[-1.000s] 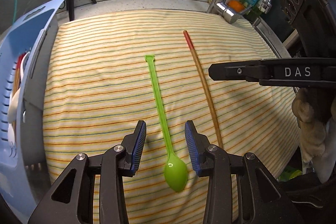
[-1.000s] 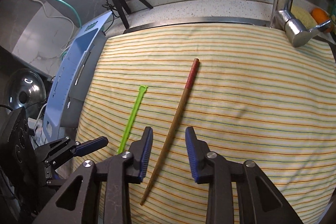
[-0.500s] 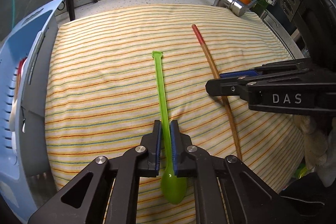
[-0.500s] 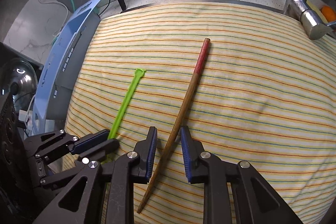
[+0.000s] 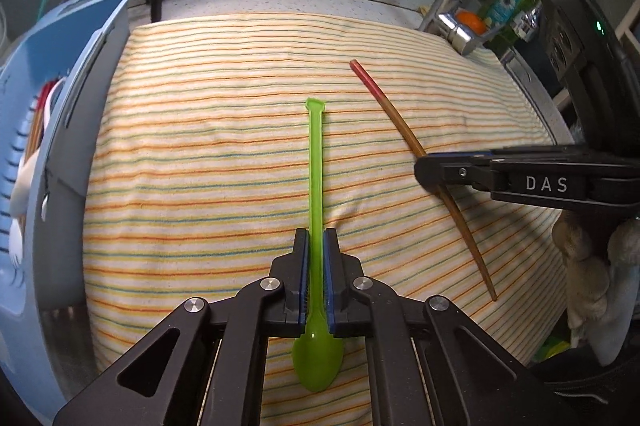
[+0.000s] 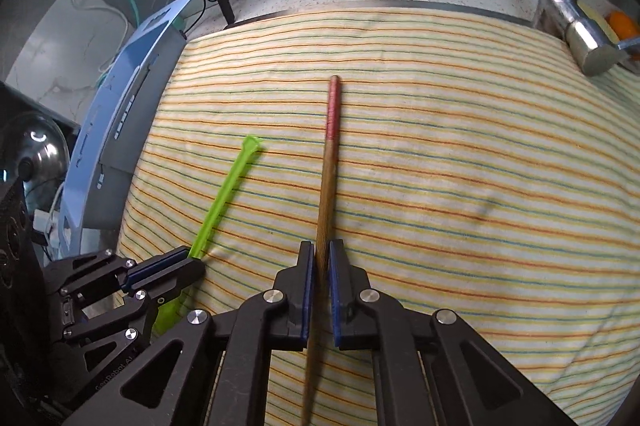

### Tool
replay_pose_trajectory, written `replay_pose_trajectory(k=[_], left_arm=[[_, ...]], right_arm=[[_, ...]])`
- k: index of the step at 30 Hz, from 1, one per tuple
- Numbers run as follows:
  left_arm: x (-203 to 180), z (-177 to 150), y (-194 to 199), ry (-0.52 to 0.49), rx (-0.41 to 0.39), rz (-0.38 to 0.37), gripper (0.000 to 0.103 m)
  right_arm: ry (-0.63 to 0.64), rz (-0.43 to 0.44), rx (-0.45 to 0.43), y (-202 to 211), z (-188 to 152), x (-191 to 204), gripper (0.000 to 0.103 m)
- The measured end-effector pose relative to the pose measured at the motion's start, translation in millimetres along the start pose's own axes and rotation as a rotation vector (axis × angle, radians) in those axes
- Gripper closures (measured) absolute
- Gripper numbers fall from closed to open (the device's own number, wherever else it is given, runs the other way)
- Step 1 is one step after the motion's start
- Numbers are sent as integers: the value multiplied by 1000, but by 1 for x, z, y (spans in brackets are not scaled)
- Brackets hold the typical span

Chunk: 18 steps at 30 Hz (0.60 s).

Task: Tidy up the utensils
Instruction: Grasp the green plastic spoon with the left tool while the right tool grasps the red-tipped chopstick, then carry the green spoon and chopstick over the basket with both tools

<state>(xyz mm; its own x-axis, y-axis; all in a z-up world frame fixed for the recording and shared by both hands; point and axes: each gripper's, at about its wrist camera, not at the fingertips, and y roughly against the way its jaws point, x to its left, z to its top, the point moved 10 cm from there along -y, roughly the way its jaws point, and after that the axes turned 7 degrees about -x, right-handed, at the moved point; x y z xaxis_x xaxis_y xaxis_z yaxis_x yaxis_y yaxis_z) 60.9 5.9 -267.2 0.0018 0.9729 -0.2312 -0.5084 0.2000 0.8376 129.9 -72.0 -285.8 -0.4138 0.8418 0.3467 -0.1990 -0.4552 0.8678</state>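
Striped cloth over the counter | your left gripper clamped on long green plastic spoon, mid-cloth | right gripper just closed on red-tipped wooden chopstick | lift both level, carry left to blue utensil basket

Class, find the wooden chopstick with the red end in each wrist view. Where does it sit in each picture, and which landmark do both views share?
Left wrist view: the chopstick slants across the right half of the striped cloth, pinched by the right gripper.
Right wrist view: the chopstick runs up the centre, red end farthest.
Shared landmark: the green spoon.
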Motion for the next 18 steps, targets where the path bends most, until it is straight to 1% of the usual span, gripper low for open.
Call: replay_pose_trajectory(k=[7, 9, 13, 18], left_arm=[[10, 6, 14, 103, -51, -23, 97], [12, 9, 17, 120, -64, -25, 97], [16, 15, 26, 126, -89, -17, 97], [28, 27, 42, 130, -132, 5, 97]], right_arm=[[-130, 56, -38, 13, -5, -8, 97], [-148, 71, -47, 16, -5, -7, 97], [-127, 74, -74, 27, 2, -1, 97], [-85, 94, -130, 44, 18, 20, 97]])
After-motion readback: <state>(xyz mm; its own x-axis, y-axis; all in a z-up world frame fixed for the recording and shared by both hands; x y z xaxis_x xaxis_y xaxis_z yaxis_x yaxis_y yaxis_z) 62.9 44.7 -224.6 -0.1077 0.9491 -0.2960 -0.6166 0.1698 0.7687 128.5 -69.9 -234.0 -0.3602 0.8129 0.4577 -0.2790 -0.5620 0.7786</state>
